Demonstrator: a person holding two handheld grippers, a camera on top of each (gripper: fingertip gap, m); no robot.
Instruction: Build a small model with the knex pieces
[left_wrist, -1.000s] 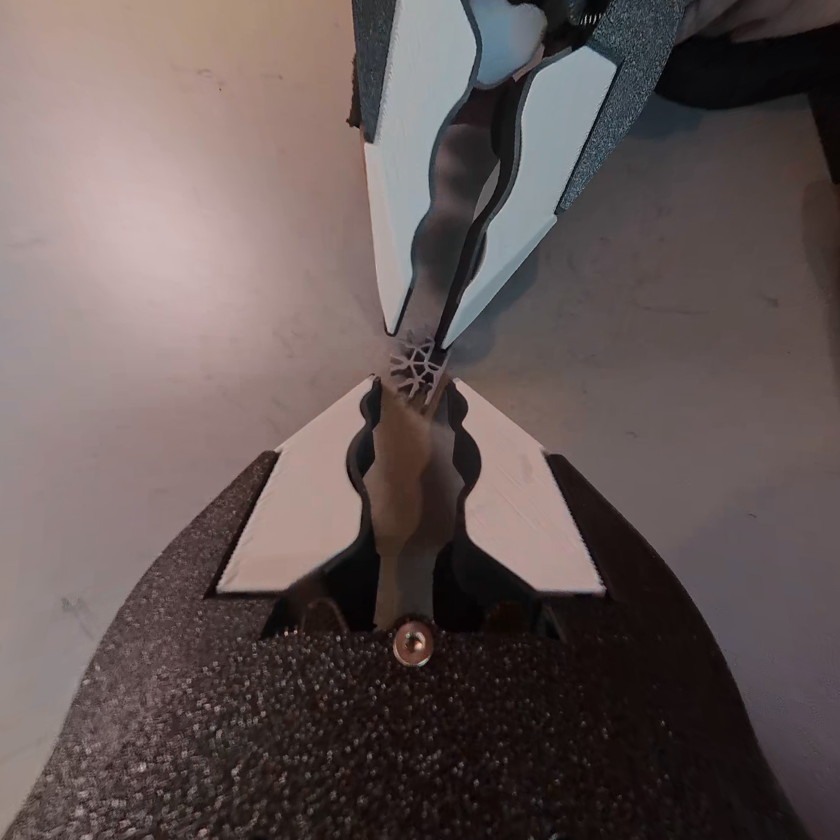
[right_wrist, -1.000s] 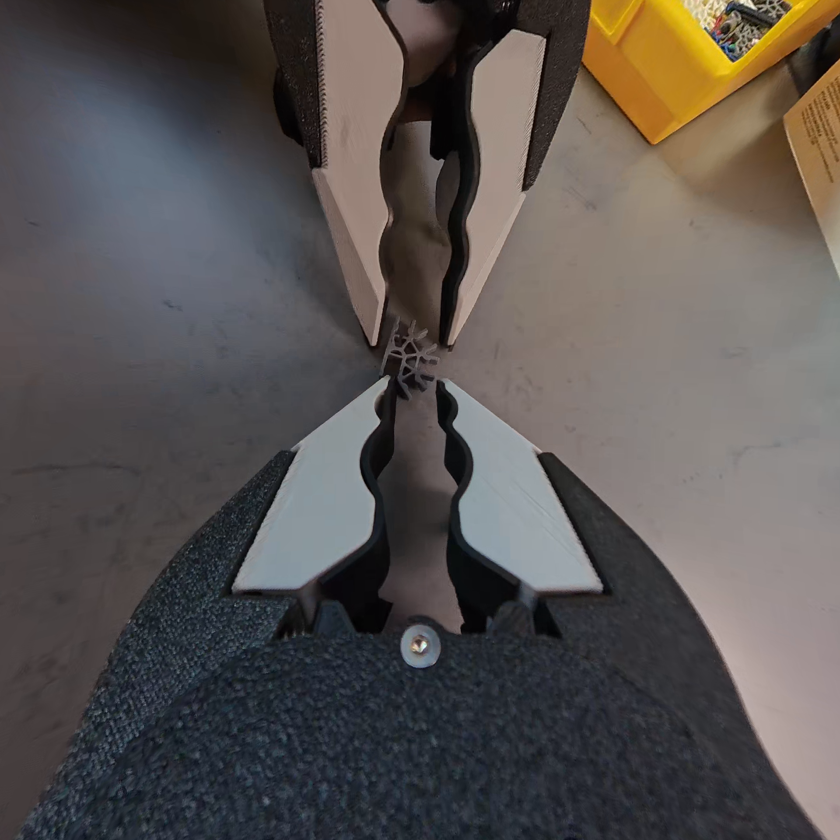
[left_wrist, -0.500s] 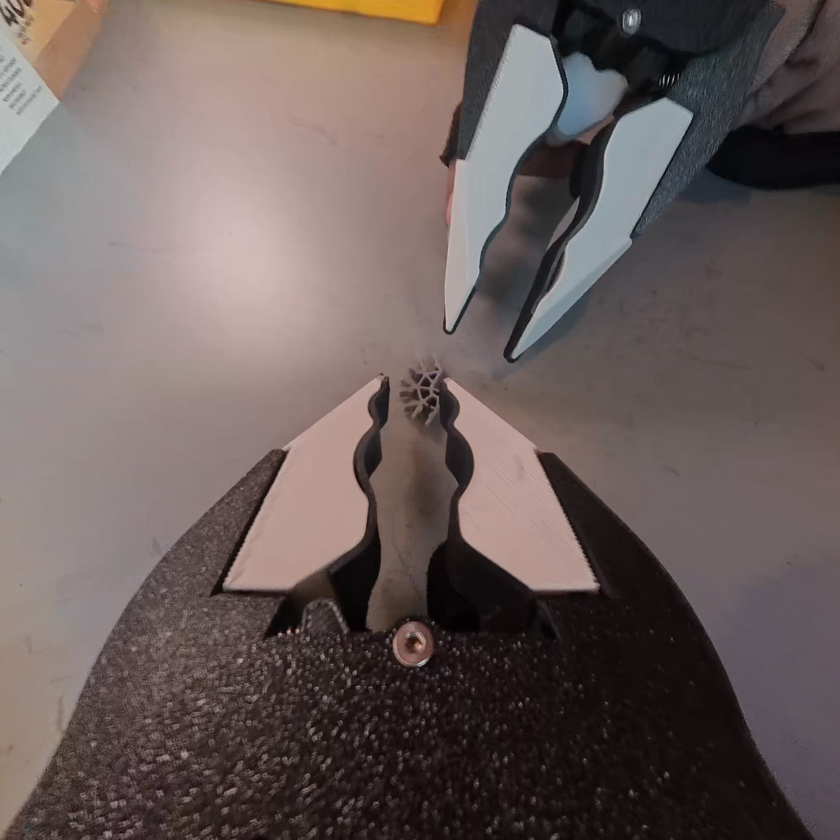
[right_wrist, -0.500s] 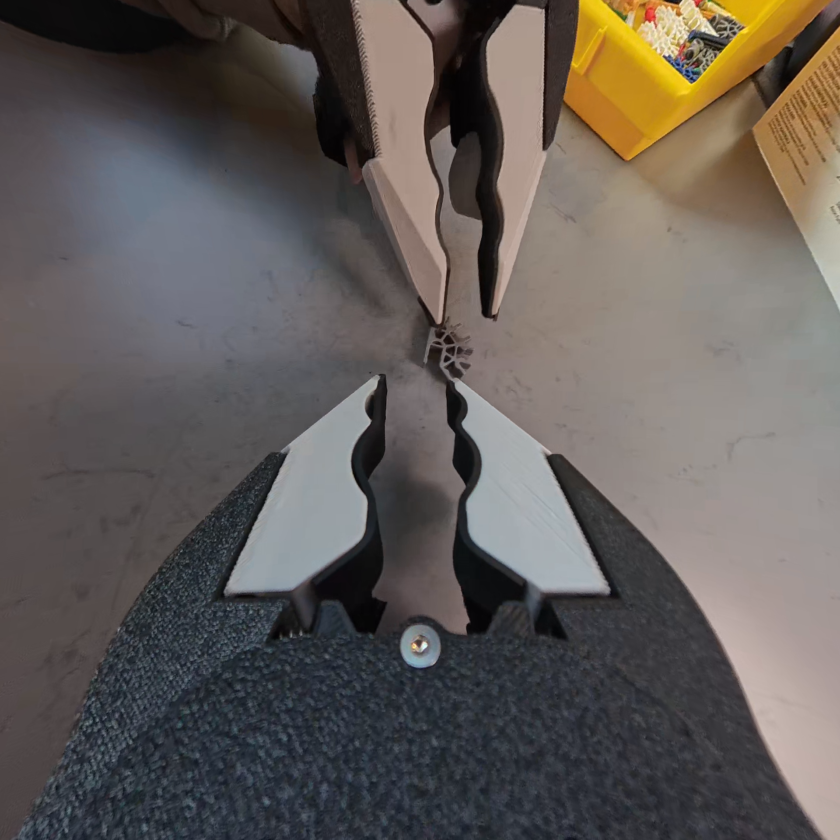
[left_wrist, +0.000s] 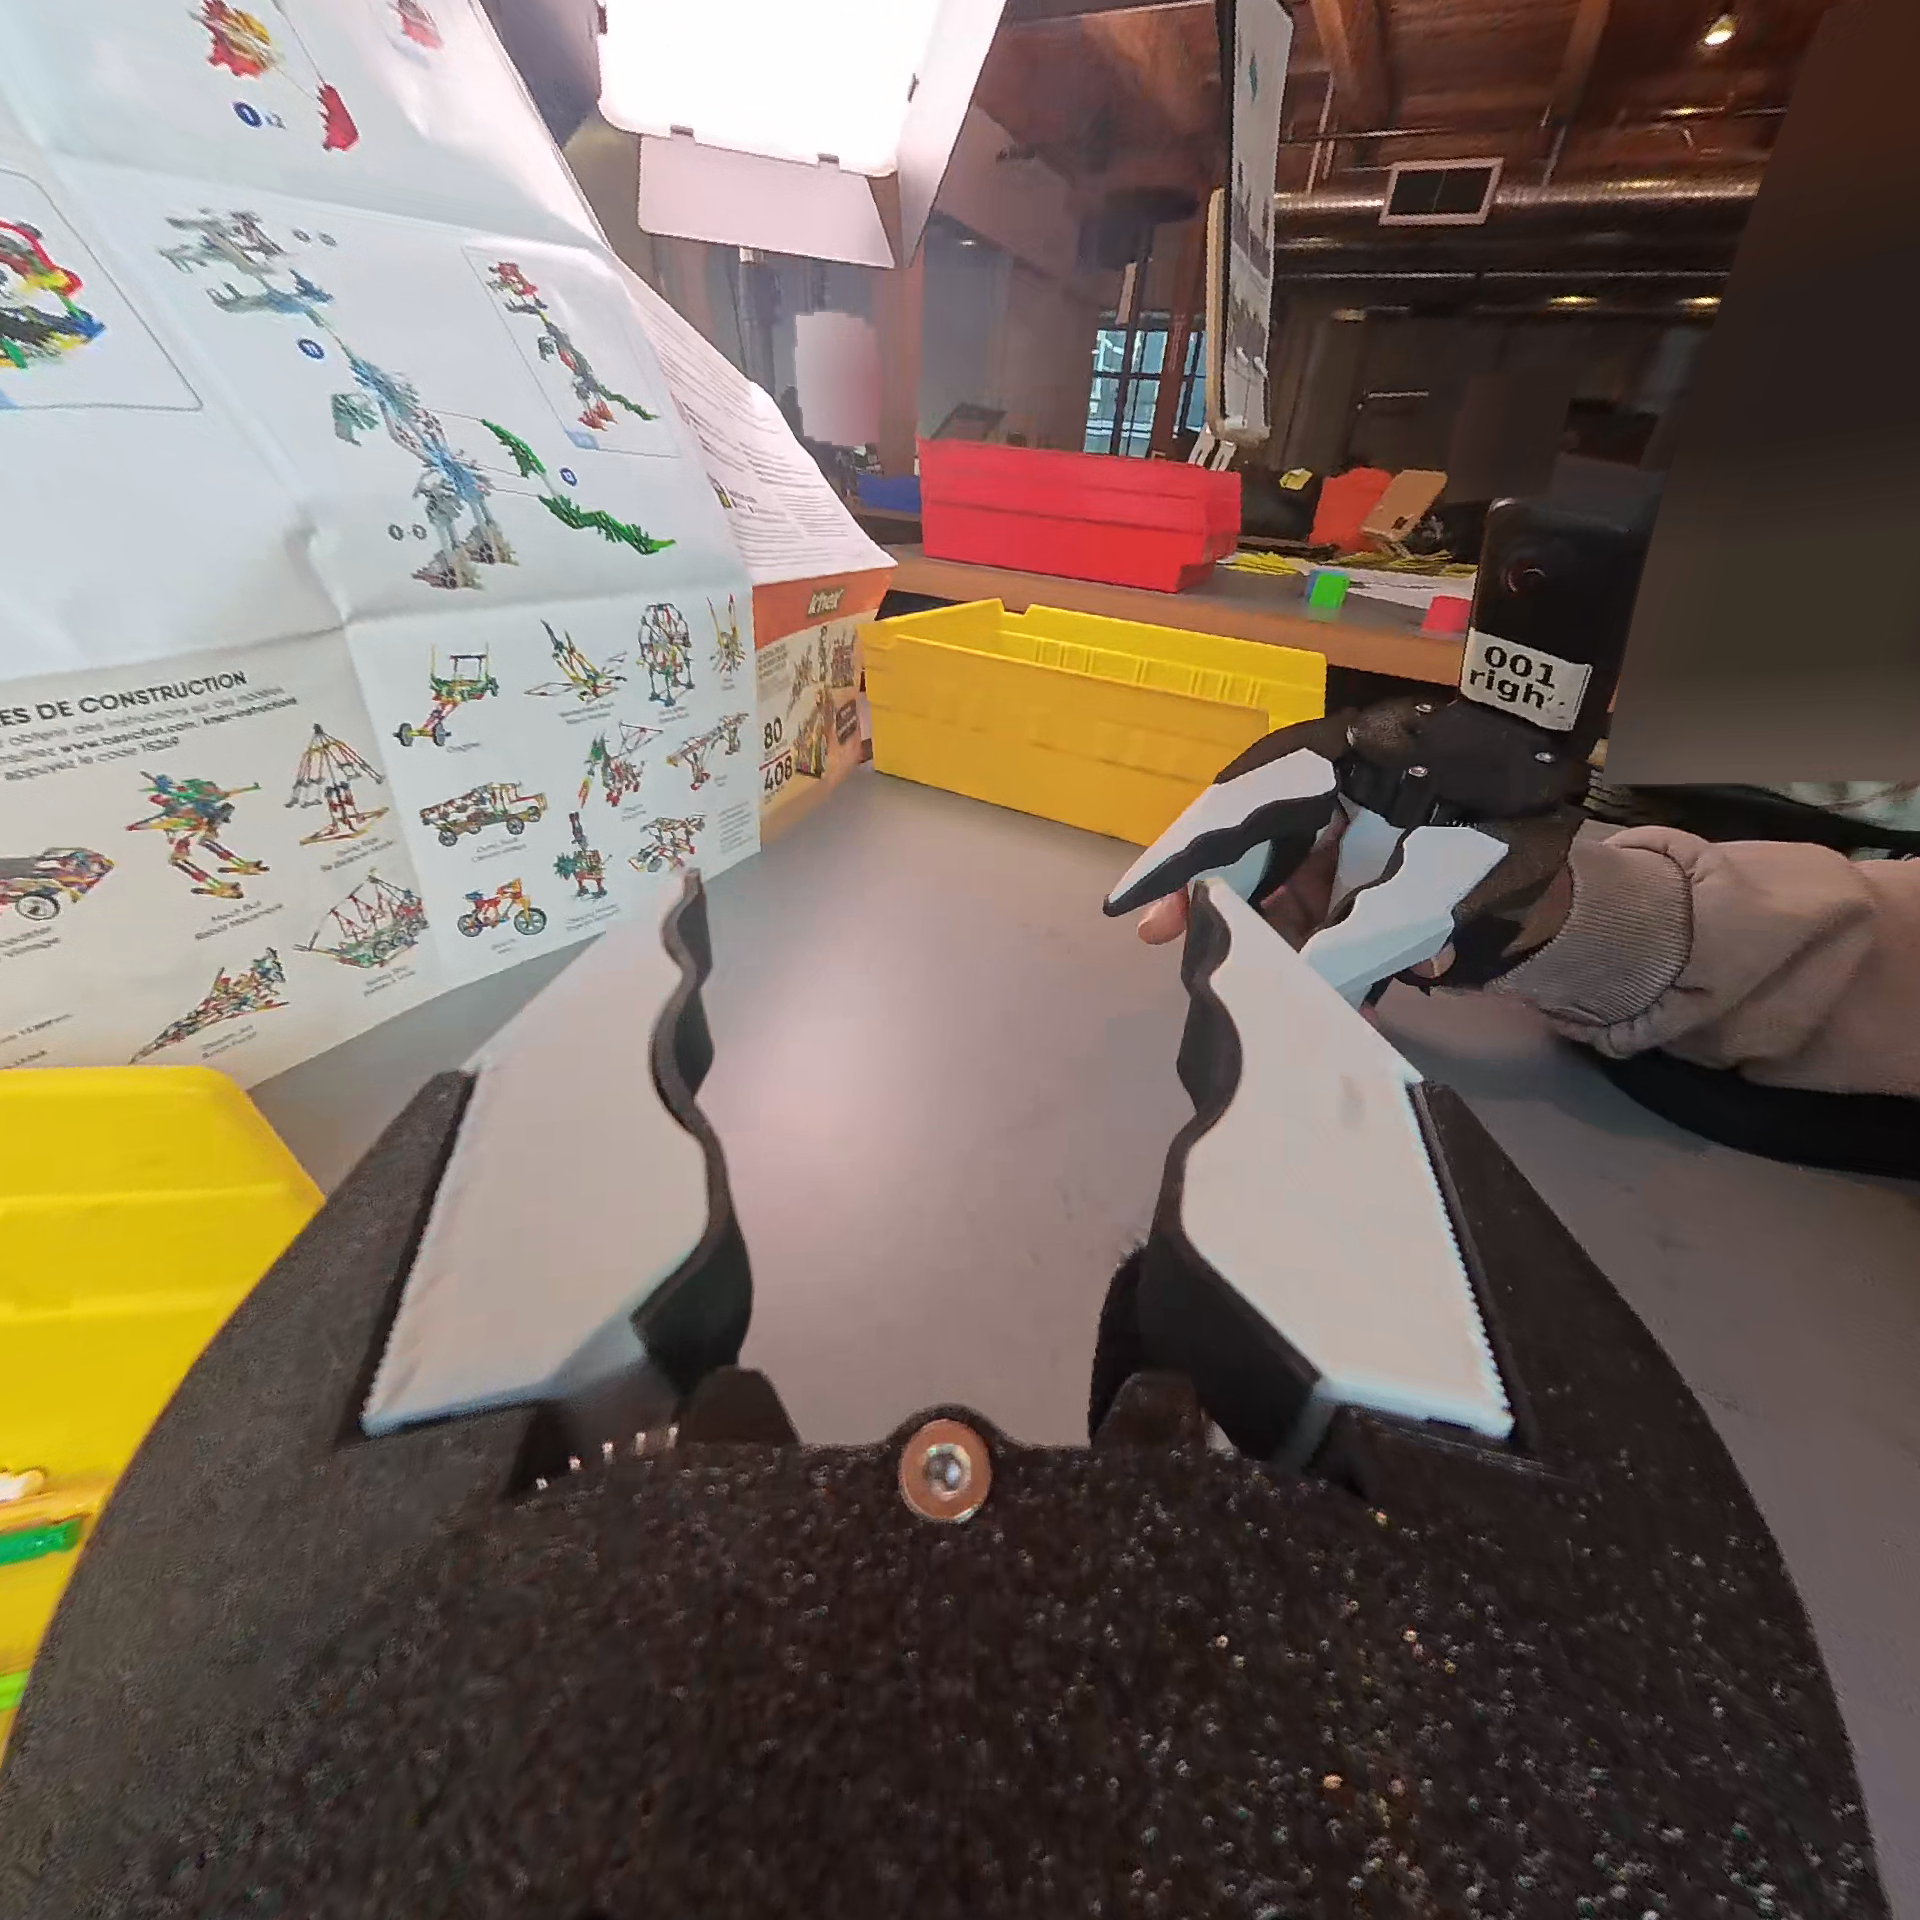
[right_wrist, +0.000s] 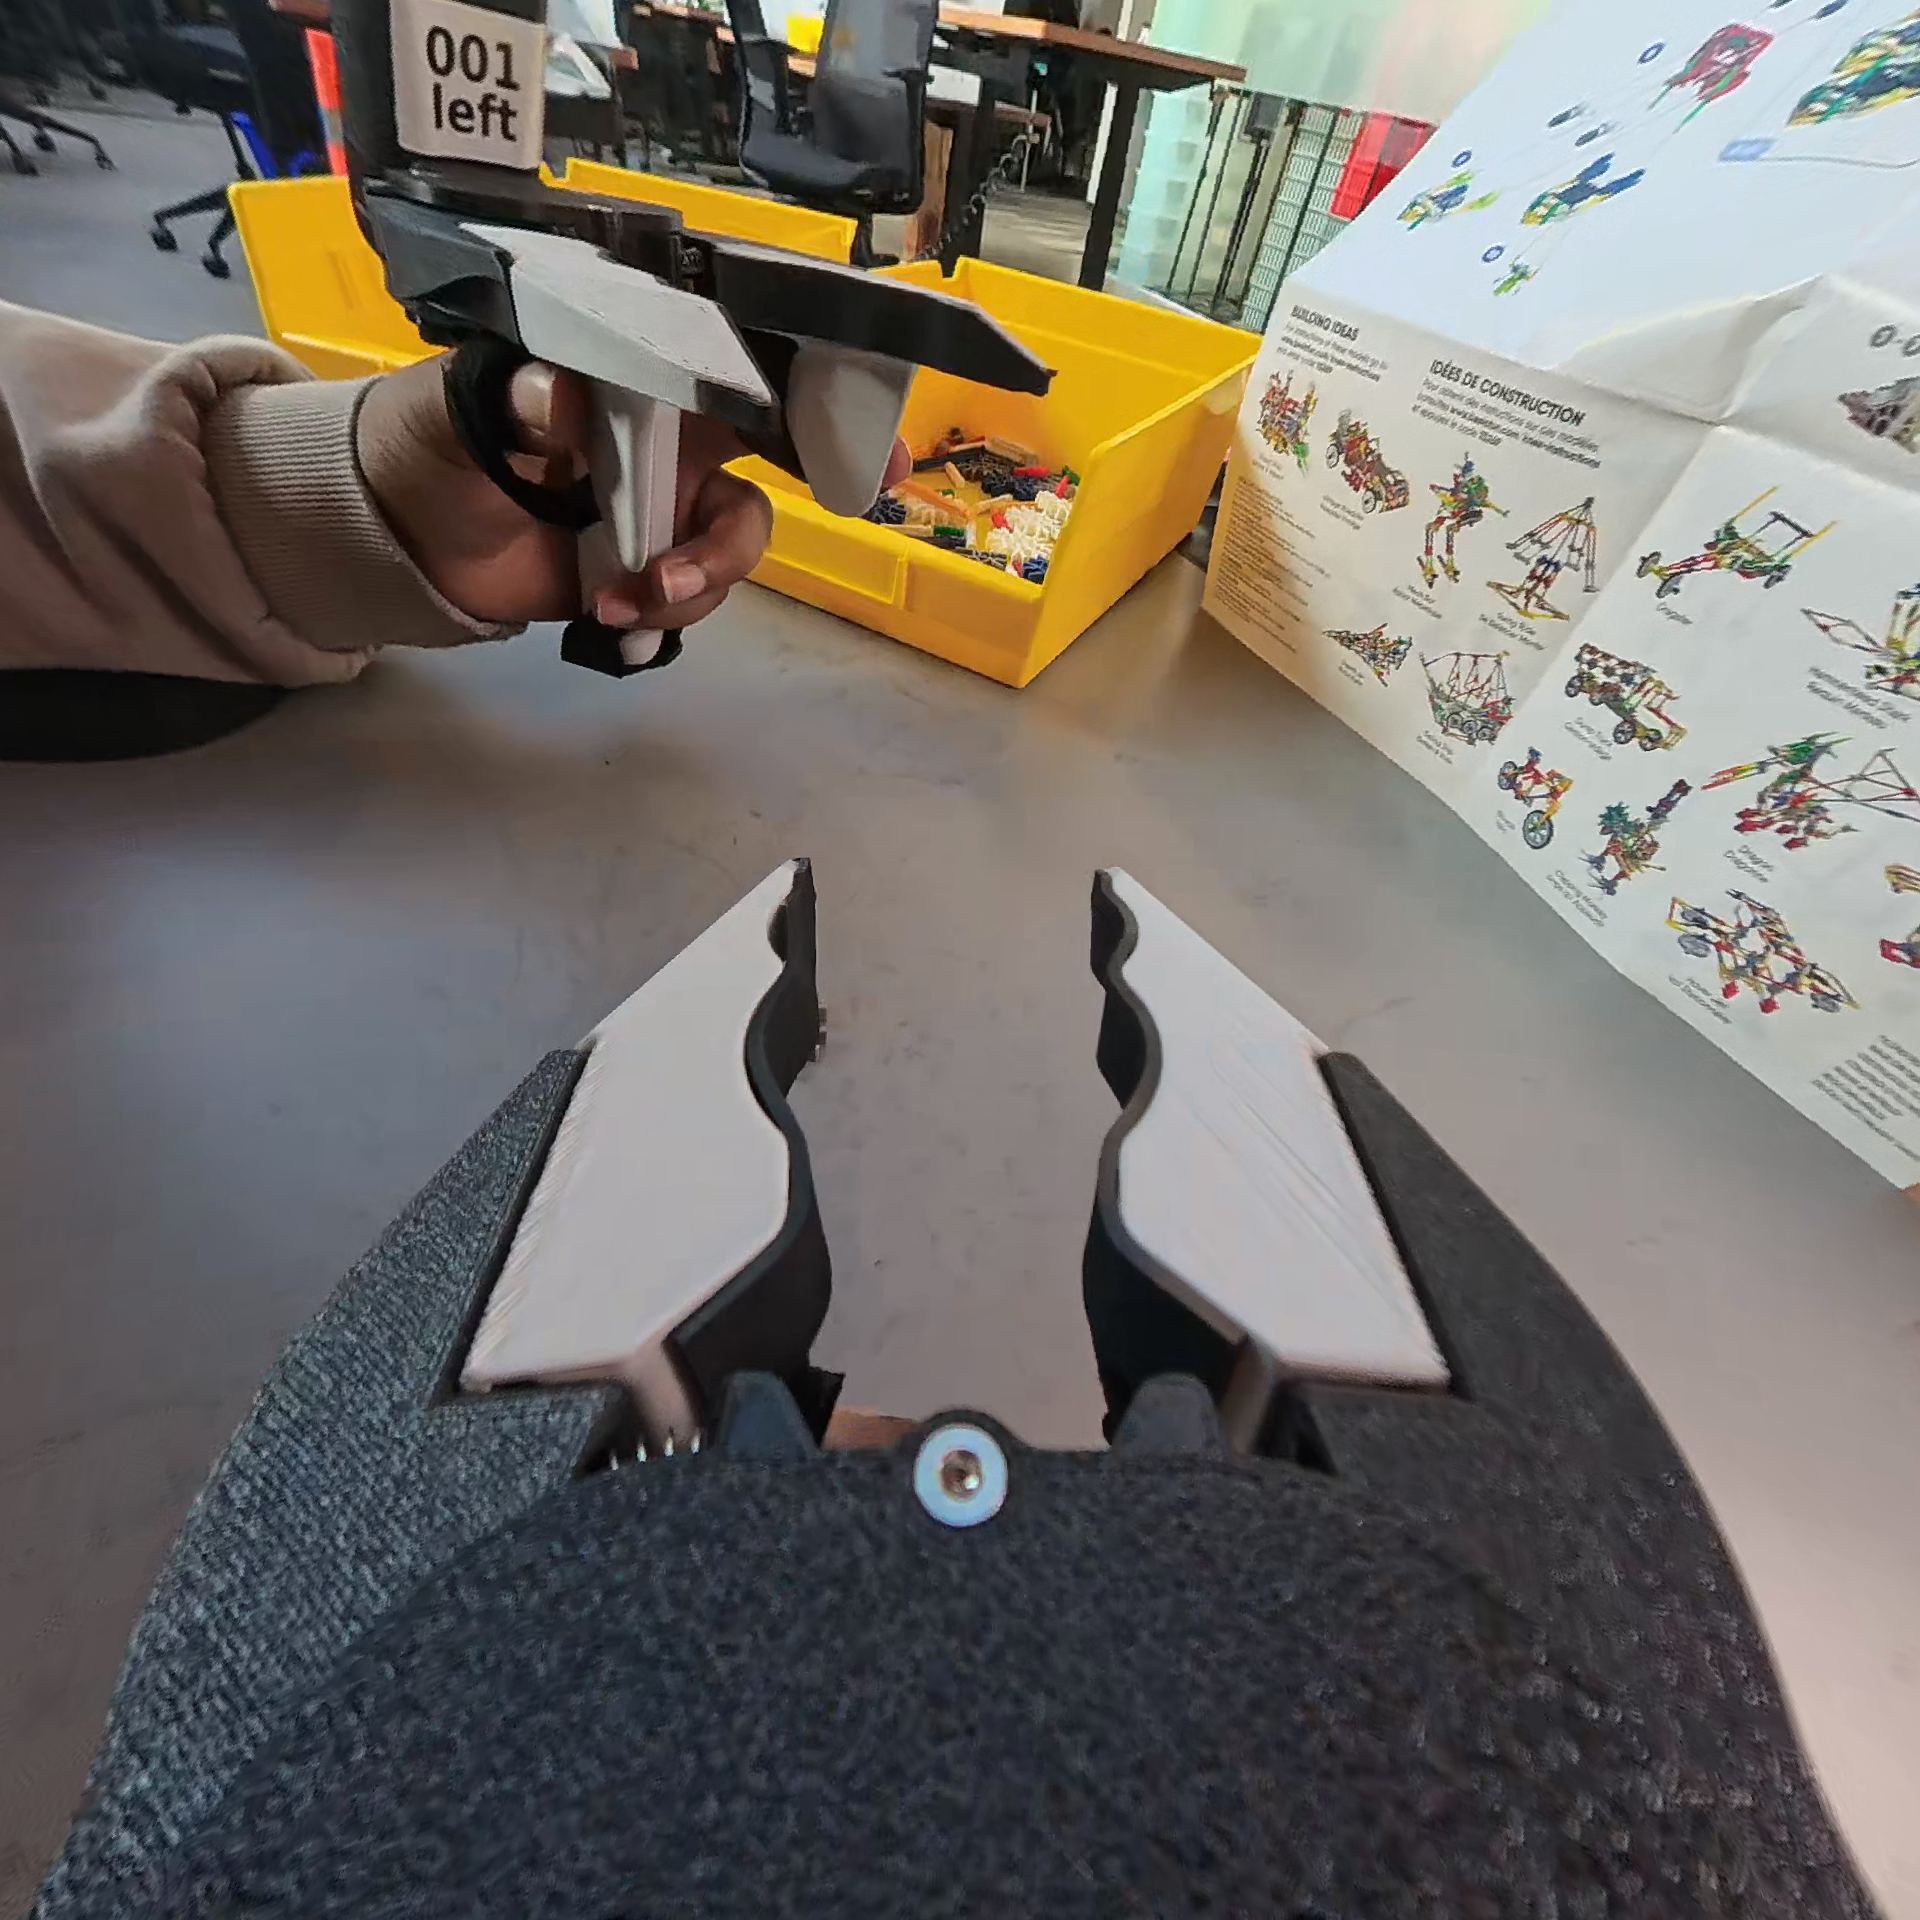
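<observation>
My left gripper (left_wrist: 945, 902) is open wide and empty, held level above the grey table (left_wrist: 935, 1091). My right gripper (right_wrist: 954, 873) is also open and empty above the table (right_wrist: 935, 748). Each shows in the other's view, held by a hand in a beige sleeve: the right gripper (left_wrist: 1262, 894) just beyond my left gripper's right fingertip, the left gripper (right_wrist: 904, 379) at upper left, in front of a yellow bin. The small grey snowflake-shaped connector is not in view.
A large folded instruction sheet (left_wrist: 364, 623) (right_wrist: 1610, 540) stands propped at the table's side. A yellow bin (right_wrist: 1132, 416) holds several small coloured parts. Another yellow bin (left_wrist: 1091, 717), a cardboard box (left_wrist: 810, 707) and a near yellow bin (left_wrist: 114, 1195) ring the work area. A red bin (left_wrist: 1070, 509) sits farther back.
Both grippers were tip to tip, pointing down at the small grey connector on the table. They have since drawn apart, tilted up to level and opened wider. The connector has left the view.
</observation>
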